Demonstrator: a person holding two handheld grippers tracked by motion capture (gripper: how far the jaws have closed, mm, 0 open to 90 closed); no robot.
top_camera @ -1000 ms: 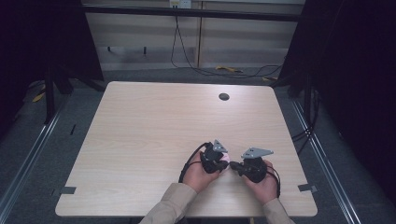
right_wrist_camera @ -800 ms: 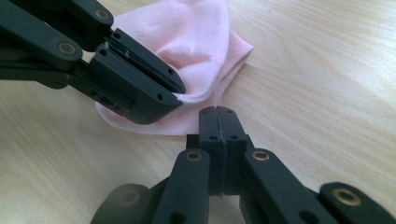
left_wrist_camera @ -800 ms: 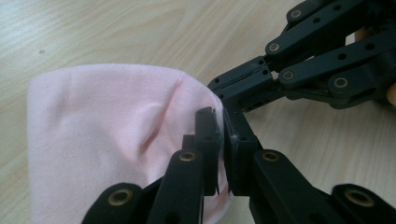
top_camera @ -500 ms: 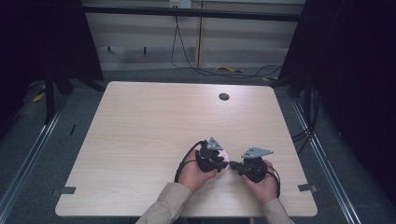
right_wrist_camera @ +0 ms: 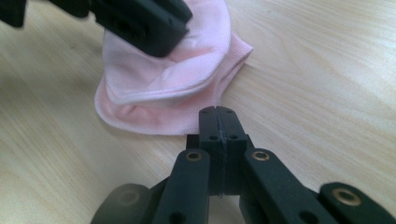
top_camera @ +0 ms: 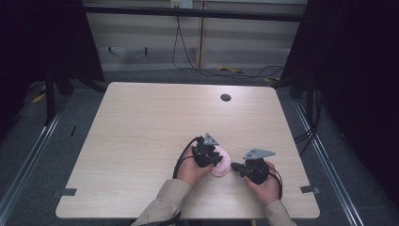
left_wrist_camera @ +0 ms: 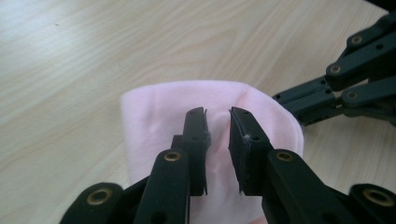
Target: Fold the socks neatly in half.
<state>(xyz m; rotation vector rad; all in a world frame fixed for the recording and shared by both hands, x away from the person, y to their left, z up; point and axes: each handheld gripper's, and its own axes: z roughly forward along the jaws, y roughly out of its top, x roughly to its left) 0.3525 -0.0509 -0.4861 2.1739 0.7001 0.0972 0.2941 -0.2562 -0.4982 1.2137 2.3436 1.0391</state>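
High view: pale wood table (top_camera: 141,141) in a dark room w/ a folded pink cloth (top_camera: 222,165) near its front edge, partly hidden under the left gripper (top_camera: 214,157), right gripper (top_camera: 235,166) just beside it. Left gripper view: jaws have just been closing, now a narrow gap apart over the soft, creased cloth (left_wrist_camera: 154,116); can't tell if pads touch it. Right gripper view: jaws pressed together, empty, tips just short of the layered cloth (right_wrist_camera: 154,100); top of cloth covered by the other gripper.

Around the pink cloth (top_camera: 221,165) I see bare table (top_camera: 141,132) on its far side and to its left, open for passage. My left gripper (left_wrist_camera: 217,122) crowds it from above, my right gripper (right_wrist_camera: 217,112) sits just beside it. A small dark disc (top_camera: 226,97) lies well beyond.
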